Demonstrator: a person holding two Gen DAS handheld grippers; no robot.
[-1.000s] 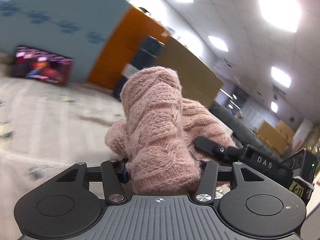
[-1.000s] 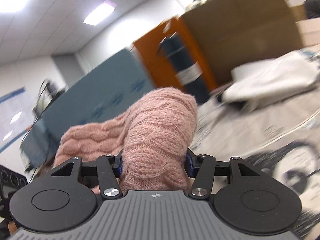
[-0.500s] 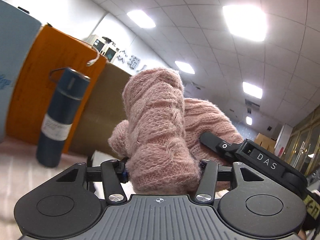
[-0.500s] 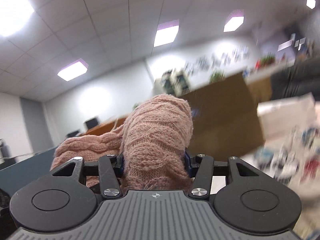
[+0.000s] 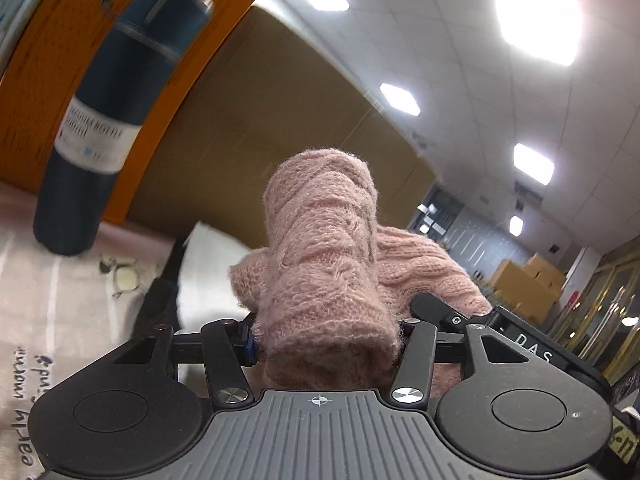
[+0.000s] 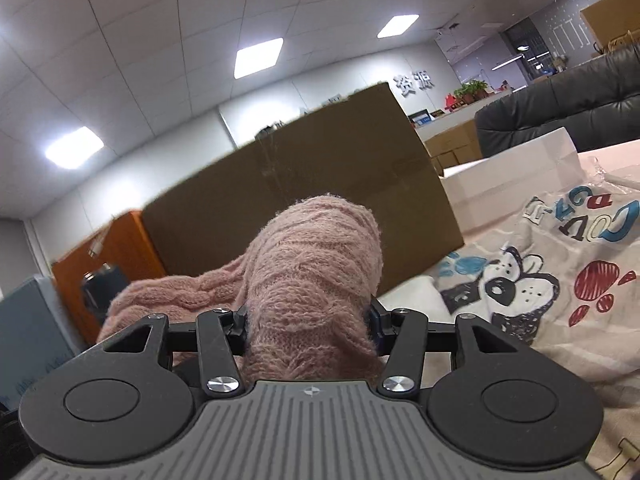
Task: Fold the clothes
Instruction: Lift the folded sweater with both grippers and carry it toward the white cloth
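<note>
Pink cable-knit sweater [image 5: 320, 280] bunched lengthwise, running forward out of both tongs.

The left gripper [image 5: 326, 344] and right gripper [image 6: 306, 320] each clamp a thick fuzzy wad at part-width, lifted above the printed cloth [image 6: 560, 280]. Knit hides the fingertips and the sweater's remaining length; a dark bottle [image 5: 116, 120] stands beyond.

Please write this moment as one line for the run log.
left tool: shut on pink sweater | right tool: shut on pink sweater | garment bunched, lifted | nearby: blue bottle, printed cloth
</note>
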